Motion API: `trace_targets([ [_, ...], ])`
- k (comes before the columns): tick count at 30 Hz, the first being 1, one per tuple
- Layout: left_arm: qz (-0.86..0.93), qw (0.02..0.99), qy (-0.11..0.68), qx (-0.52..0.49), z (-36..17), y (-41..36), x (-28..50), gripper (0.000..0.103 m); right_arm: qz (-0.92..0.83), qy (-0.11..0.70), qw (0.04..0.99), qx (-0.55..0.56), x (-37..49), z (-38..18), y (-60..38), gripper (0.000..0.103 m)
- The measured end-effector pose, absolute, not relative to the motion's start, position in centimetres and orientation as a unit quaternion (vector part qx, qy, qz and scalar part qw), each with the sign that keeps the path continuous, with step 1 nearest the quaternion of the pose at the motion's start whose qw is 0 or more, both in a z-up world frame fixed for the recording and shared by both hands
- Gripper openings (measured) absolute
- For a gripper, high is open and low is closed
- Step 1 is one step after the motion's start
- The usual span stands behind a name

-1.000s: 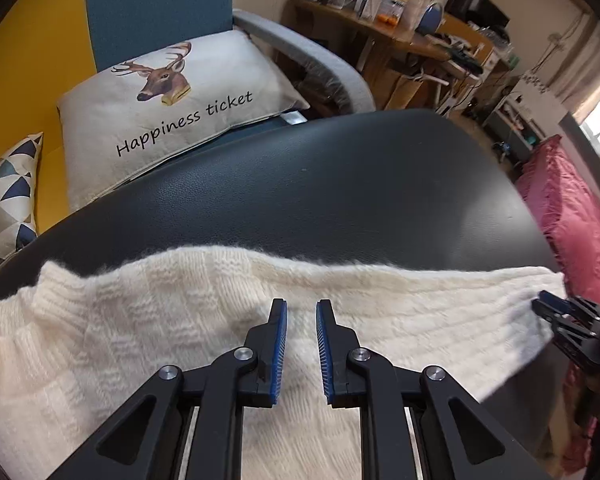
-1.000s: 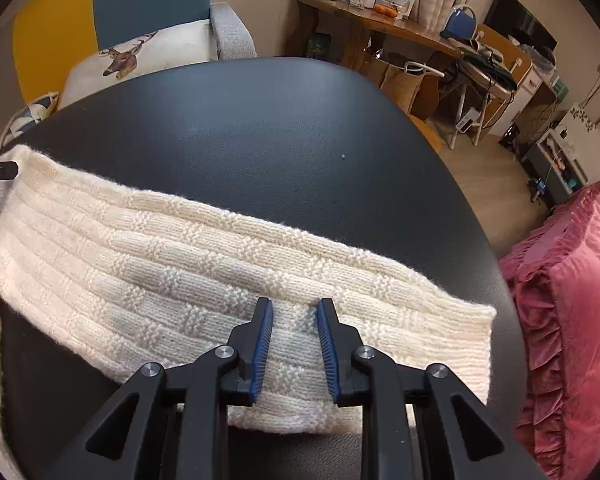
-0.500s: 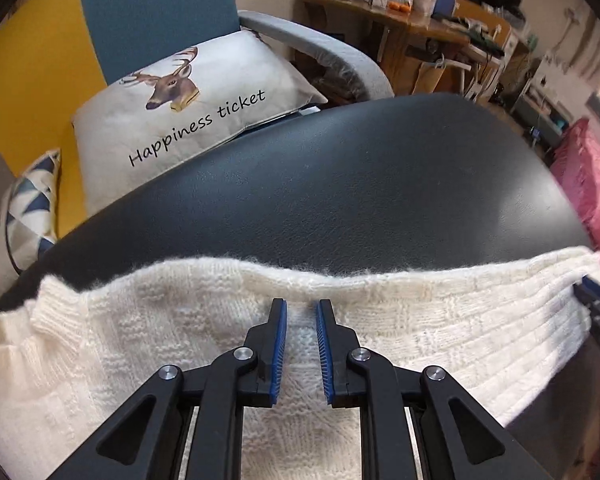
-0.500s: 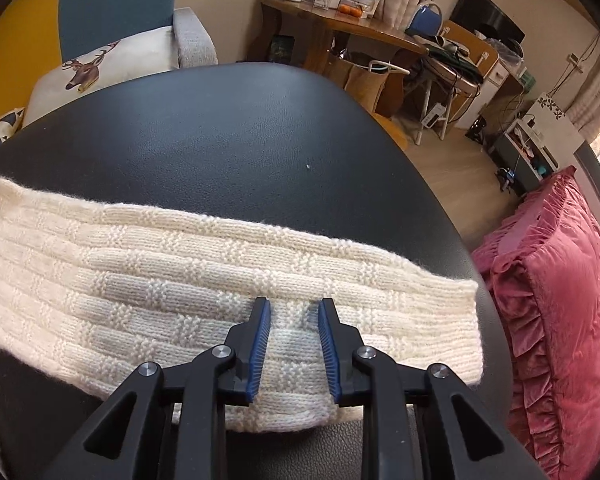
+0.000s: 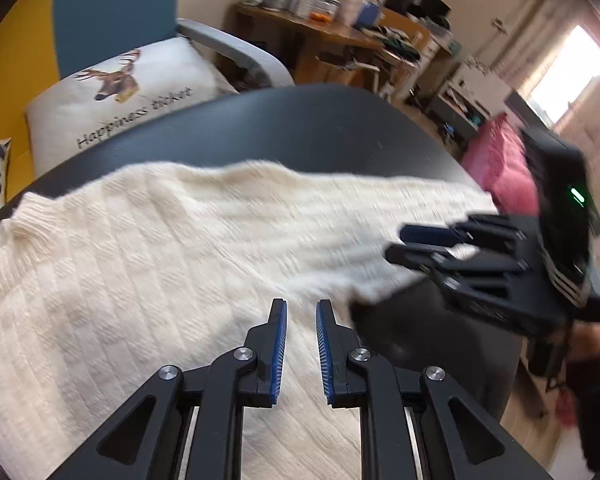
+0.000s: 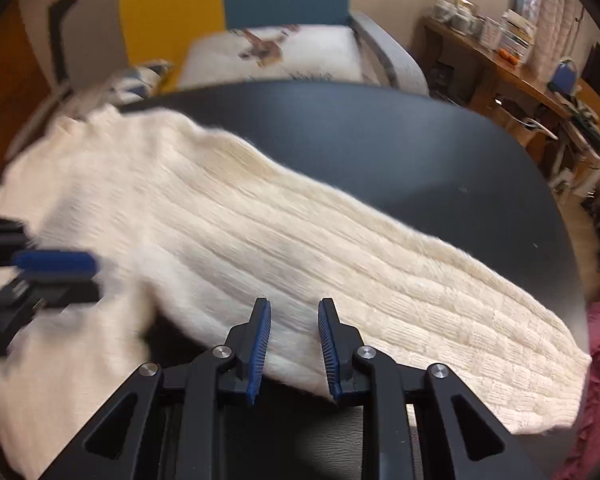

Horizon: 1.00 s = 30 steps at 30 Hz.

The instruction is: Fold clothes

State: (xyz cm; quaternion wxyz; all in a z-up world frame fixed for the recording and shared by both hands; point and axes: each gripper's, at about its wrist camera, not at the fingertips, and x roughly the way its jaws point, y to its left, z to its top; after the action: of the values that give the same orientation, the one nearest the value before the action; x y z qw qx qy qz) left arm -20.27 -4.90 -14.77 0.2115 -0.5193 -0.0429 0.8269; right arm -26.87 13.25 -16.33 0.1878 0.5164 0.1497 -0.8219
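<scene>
Cream knitted sweater (image 6: 228, 236) lying across the black table (image 6: 420, 148), one sleeve stretching out unfolded, folding barely beginning as I judge it; left tongs (image 5: 301, 318) and right tongs (image 6: 293, 314) both hovering parted, gripping nothing.

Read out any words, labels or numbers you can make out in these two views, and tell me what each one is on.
"Happiness ticket": black script on the white deer cushion on the chair, motion-blurred but legible in the left wrist view.
In the right wrist view the same cushion is too blurred to read.
Items on the wooden desk: labels too small and blurred to read.
The cream sweater and both grippers show no text.
</scene>
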Motion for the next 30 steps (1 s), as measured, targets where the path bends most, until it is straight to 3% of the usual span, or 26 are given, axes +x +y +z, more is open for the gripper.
trace_targets([
  [7, 0.815, 0.212, -0.025, -0.538, -17.6, -2.7, -18.7, 0.016, -0.838, 0.127, 0.154, 0.508, -27.6, -16.6, 14.3, 0.023],
  [11, 0.817, 0.213, -0.057, -0.532, -16.4, -3.5, -18.9, 0.015, -0.851, 0.06, 0.17, 0.494, -27.3, -14.6, 16.9, 0.023],
  [15, 0.831, 0.194, -0.077, -0.515, -14.9, -5.1, -19.7, 0.016, -0.881, -0.026, 0.108, 0.46, -28.8, -11.9, 25.0, 0.023],
  [19, 0.843, 0.156, -0.089, -0.506, -14.2, -7.3, -22.0, 0.016, -0.881, -0.073, 0.005, 0.468, -31.9, -12.6, 33.4, 0.023],
  [24, 0.85, 0.106, -0.106, -0.505, -15.2, -10.1, -26.1, 0.016, -0.851, -0.072, -0.063, 0.517, -33.8, -15.6, 38.4, 0.023],
  [30, 0.834, 0.059, -0.101, -0.539, -18.5, -11.2, -29.0, 0.015, -0.863, -0.05, -0.058, 0.5, -33.8, -15.9, 38.1, 0.023],
])
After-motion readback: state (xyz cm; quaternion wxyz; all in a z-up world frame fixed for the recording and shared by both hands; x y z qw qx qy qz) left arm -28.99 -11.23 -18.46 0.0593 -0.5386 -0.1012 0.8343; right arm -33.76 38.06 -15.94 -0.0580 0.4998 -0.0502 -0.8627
